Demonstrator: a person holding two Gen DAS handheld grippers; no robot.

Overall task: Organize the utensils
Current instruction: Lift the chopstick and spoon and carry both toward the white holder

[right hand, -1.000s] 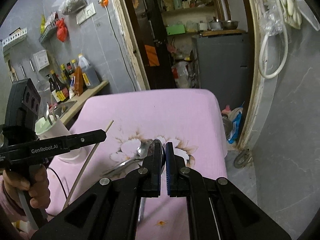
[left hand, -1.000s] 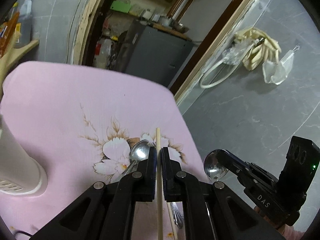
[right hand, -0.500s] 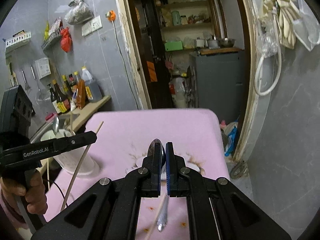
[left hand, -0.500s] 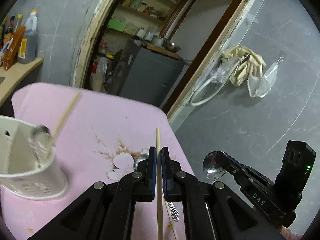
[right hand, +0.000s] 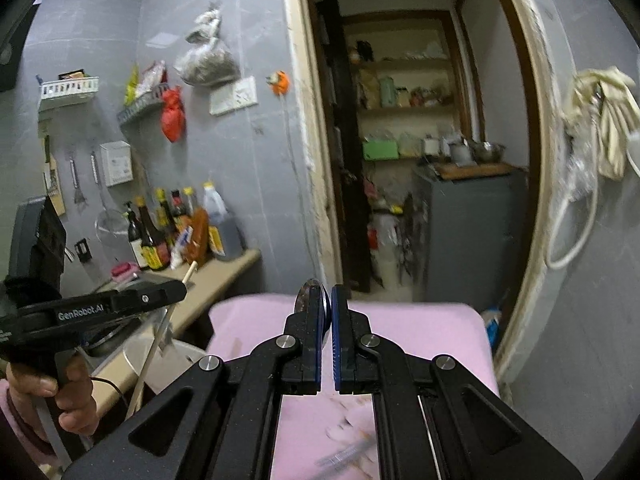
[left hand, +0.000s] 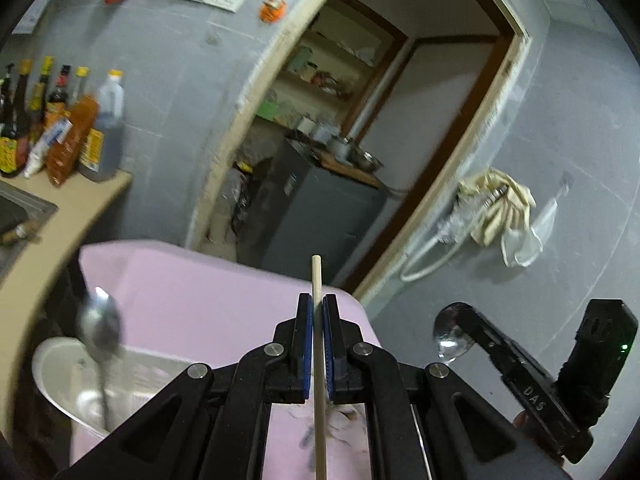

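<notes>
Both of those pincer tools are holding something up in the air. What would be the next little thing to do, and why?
Probably swing the left gripper down toward the white holder and lower its chopstick in. The chopstick is clamped and lifted above the pink table, and the holder, which already has a spoon standing in it, sits lower left. The right gripper, shut on its spoon, can go next.

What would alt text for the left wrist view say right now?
The left hand-held gripper is shut on a wooden chopstick above the pink tablecloth. A white utensil holder with a spoon sits lower left; the right hand-held gripper holds another spoon.
</notes>
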